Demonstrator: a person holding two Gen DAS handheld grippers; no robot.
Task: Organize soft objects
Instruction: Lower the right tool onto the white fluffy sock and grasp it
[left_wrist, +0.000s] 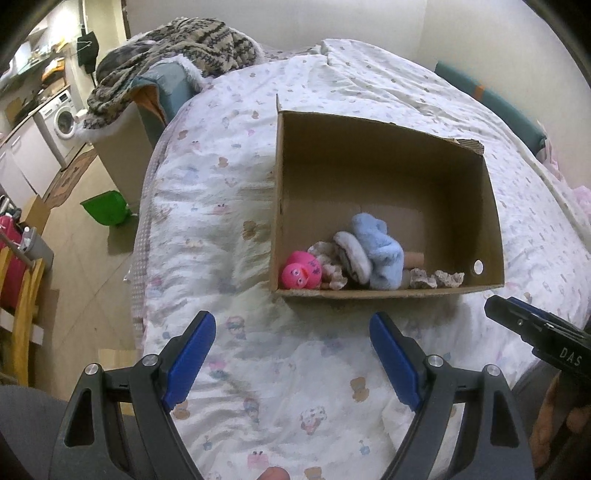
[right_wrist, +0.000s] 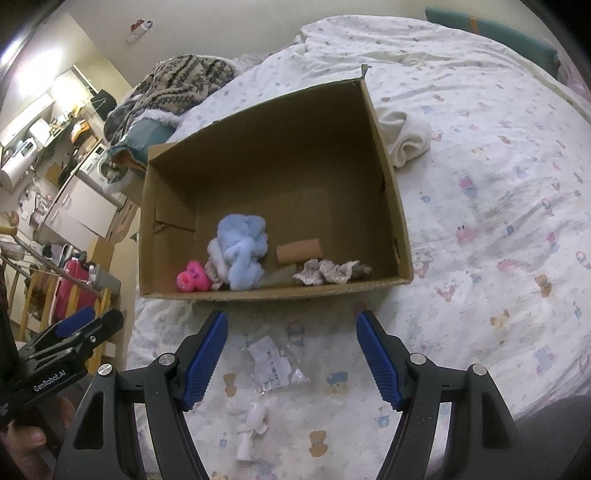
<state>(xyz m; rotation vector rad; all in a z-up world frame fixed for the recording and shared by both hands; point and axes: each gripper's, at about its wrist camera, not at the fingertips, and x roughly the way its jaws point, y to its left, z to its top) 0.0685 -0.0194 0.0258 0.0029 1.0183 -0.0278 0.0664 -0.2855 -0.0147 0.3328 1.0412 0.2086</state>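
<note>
cardboard box (right_wrist: 388, 192), blue plush (right_wrist: 242, 254), pink duck (right_wrist: 192, 278) inside

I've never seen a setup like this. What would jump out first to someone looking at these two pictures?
A brown cardboard box sits open on a bed with a printed quilt; along its near wall lie a bright pink toy and a fluffy light-blue cloth. Two black grippers with blue pads, the left gripper and the right gripper, hang open in front of the box, holding nothing. A white cloth lies on the quilt beside the box's far right corner.
</note>
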